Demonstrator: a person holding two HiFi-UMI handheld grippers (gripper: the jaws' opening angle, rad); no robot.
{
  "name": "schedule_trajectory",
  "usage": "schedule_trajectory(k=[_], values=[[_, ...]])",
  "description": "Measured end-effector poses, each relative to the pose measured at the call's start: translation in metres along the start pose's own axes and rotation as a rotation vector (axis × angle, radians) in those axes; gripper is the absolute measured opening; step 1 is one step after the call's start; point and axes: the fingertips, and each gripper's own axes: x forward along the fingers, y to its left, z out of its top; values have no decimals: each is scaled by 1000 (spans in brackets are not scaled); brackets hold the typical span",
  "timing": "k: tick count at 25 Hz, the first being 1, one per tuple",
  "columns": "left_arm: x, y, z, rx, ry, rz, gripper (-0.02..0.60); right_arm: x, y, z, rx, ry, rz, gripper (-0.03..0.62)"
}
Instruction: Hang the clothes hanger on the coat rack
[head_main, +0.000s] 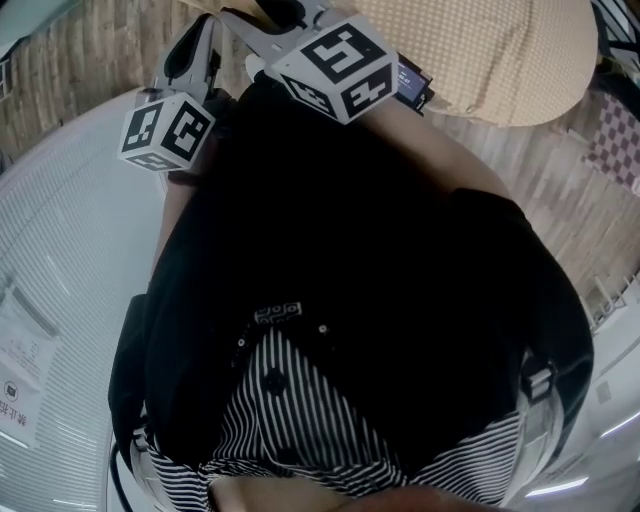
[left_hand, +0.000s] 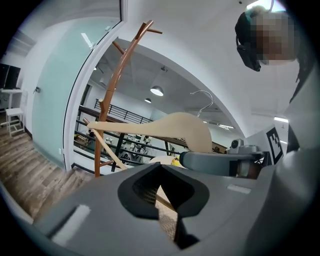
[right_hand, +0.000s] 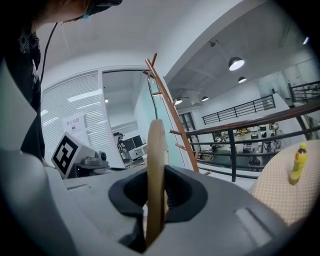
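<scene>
**Clothes hanger** (left_hand: 170, 131): pale wood with a bare metal hook (left_hand: 202, 102). It is held up in the air by both tools. In the right gripper view it shows edge-on (right_hand: 156, 165), standing upright.

**Left tongs** (left_hand: 160, 192): clenched on the hanger's thin lower bar, which runs slantwise into the narrow gap between the jaws.

**Right tongs** (right_hand: 155, 200): clamped on the hanger's broad wooden body, one jaw on each flat side.

**Coat rack** (left_hand: 116, 85): a brown wooden trunk with short branch pegs, standing beyond the hanger in front of a glass partition. In the right gripper view it (right_hand: 172, 112) rises just behind the hanger. One tip of the hanger overlaps the trunk in the left gripper view, and I cannot tell if they touch. The hook hangs free, on no peg.

**Marker cubes**: the left marker cube (head_main: 165, 130) and the right marker cube (head_main: 335, 62) sit close together above the person's black jacket (head_main: 350, 260).

**Surroundings**: a beige dotted cushion (right_hand: 285, 195) with a small yellow bottle (right_hand: 299, 161) standing on it, and a dark railing (right_hand: 250, 125) behind.
</scene>
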Motion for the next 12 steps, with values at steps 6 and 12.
schedule_trajectory(k=[6,12], values=[[31,14,27,24,-29,-68,5,13,-18,15,-33,-4,-32,52],[41,50,60,55,-42,-99,5,45,-26,36,-57,15,-21,52]])
